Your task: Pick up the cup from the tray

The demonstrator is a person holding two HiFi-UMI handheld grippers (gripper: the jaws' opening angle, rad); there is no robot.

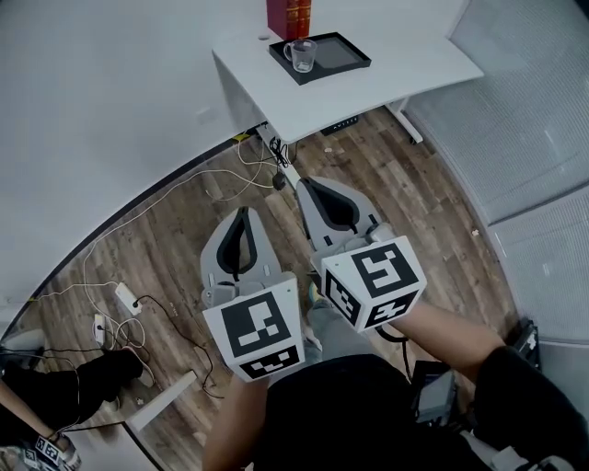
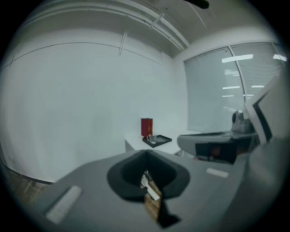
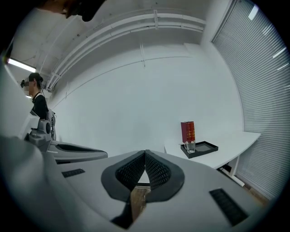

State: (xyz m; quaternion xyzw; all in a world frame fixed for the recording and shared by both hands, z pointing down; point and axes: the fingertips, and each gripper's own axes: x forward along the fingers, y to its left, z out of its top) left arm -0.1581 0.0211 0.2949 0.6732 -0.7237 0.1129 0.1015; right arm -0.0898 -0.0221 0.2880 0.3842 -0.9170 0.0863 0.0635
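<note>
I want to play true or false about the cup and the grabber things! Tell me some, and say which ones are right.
The cup sits on the black tray. True.
The right gripper holds the cup. False: it is shut on nothing, far from the white table.
A red box stands by the black tray. True.
The black tray lies on the floor. False: it is on the white table.

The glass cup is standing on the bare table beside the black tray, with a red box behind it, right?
Not quite. The glass cup stands inside the black tray, not on the bare table; the head view shows it. The red box is behind it, as you said.
</note>
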